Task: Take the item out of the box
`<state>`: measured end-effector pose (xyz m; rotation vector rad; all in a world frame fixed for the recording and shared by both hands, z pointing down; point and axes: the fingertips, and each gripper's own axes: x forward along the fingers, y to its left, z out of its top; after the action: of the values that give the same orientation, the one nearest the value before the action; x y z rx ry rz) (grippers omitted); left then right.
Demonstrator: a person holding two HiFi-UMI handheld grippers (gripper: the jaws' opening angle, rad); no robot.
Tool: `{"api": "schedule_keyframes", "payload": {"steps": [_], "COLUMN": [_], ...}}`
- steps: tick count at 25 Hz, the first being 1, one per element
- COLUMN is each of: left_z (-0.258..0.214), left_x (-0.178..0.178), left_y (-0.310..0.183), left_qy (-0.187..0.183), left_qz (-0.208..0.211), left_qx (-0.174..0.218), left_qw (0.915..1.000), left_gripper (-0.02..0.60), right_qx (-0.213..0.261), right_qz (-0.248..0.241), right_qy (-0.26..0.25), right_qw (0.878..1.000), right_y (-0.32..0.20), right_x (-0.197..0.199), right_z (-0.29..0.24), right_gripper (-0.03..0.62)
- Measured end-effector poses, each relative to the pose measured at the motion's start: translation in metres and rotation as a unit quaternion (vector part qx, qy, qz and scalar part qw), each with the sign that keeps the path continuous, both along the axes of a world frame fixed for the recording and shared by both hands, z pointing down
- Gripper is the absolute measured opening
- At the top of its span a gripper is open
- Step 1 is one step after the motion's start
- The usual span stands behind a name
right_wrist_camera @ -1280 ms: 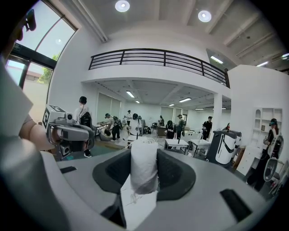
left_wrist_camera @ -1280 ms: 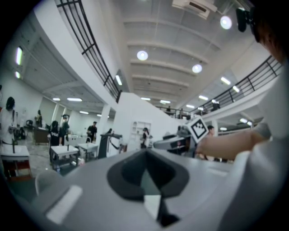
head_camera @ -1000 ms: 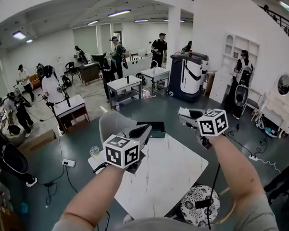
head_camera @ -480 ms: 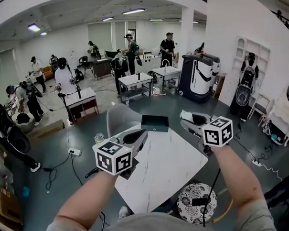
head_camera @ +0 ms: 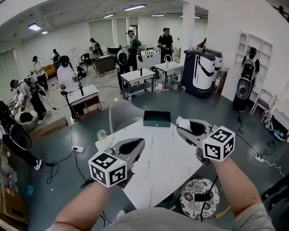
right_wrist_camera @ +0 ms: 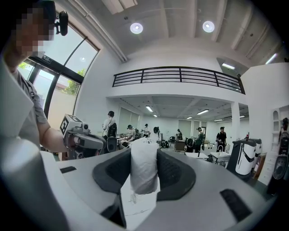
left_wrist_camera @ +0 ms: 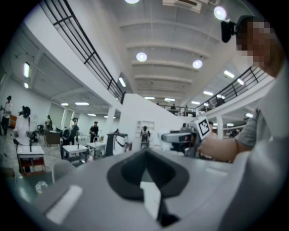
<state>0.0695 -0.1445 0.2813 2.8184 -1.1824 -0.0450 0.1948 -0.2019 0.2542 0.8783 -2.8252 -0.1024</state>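
The black box (head_camera: 156, 119) lies at the far edge of the white marble table (head_camera: 161, 176). My right gripper (head_camera: 184, 126) hovers just right of it, over the table's right side, shut on a white rolled item (head_camera: 183, 122). In the right gripper view the white roll (right_wrist_camera: 143, 166) stands upright between the jaws, with a paper tag hanging below it. My left gripper (head_camera: 137, 143) is held over the table's left part, short of the box, its jaws together and nothing gripped; it also shows as the left gripper (left_wrist_camera: 145, 154) in its own view.
A grey chair (head_camera: 123, 113) stands behind the table and a patterned stool (head_camera: 200, 206) at its near right. A small jar (head_camera: 102, 134) sits off the table's left corner. Cables run on the floor, with several people and small tables beyond.
Both grippers have drawn back toward me and lower in the view, away from the box. The white roll stays in the right gripper.
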Motion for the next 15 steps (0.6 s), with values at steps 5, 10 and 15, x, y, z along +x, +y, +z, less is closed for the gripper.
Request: {"api": "schedule_keyframes", "payload": {"steps": [5, 10, 15], "left_z": [0.009, 0.031, 0.052], "left_x": [-0.015, -0.033, -0.068], "left_y": [0.01, 0.01, 0.006], "left_qy": [0.01, 0.021, 0.025], "left_qz": [0.011, 0.024, 0.03], "left_qx": [-0.005, -0.02, -0.032], "left_qw": [0.9999, 0.9993, 0.9987], "left_gripper": [0.0, 0.0, 0.0], "right_qx": [-0.002, -0.01, -0.035], "right_qz": [0.01, 0.031, 0.044], "right_qy": [-0.009, -0.02, -0.06], "right_qw": [1.0, 0.999, 0.997], "right_y": [0.015, 0.025, 0.041], "right_x": [-0.008, -0.017, -0.036], "right_z": [0.01, 0.03, 0.052], "right_gripper": [0.156, 0.156, 0.156]}}
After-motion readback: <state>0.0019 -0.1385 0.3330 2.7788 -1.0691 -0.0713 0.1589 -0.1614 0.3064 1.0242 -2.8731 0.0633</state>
